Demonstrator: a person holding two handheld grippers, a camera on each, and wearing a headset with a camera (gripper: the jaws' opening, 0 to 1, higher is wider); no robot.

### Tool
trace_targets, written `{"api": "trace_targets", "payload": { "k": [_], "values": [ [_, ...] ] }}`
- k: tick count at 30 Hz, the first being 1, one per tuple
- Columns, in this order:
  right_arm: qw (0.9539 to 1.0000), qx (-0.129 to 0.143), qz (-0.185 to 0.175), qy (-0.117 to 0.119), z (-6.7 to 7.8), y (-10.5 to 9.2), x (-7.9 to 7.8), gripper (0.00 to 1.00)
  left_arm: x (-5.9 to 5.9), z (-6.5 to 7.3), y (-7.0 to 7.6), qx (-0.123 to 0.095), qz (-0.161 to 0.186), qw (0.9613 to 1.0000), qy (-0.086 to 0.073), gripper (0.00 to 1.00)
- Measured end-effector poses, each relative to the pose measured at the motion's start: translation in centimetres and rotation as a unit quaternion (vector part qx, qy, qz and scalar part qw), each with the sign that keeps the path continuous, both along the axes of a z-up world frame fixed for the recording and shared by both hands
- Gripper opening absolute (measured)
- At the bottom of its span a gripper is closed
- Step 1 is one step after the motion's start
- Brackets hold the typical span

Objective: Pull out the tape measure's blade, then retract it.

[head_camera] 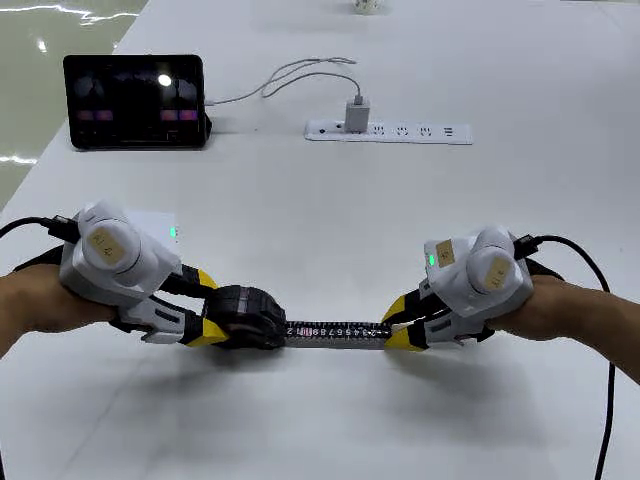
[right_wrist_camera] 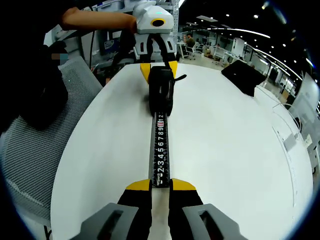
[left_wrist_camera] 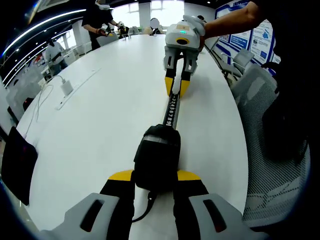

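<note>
A black tape measure case lies on the white table, with my left gripper shut on it. In the left gripper view the case sits between the yellow-tipped fingers. A short length of black blade with white numbers runs from the case to my right gripper, which is shut on the blade's end. In the right gripper view the blade stretches away from my right gripper to the case.
A dark tablet stands at the back left. A white power strip with a plugged-in charger and cable lies behind the work. A black cable trails from the right gripper. Mesh chairs stand beside the table.
</note>
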State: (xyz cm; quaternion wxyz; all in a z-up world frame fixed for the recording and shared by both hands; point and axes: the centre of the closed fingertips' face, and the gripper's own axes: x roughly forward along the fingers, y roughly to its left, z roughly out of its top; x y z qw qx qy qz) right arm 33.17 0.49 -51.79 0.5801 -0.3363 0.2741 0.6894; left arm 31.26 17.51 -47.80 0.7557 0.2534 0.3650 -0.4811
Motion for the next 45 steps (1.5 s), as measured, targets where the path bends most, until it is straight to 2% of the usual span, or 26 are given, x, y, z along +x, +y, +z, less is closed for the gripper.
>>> {"api": "trace_targets", "payload": {
  "k": [45],
  "values": [
    [0.9982, -0.059, -0.009, -0.004, -0.2, -6.2, 0.7, 0.08, -0.1, 0.0, 0.0, 0.012, -0.003, 0.9999, 0.003, 0.23]
  ]
}}
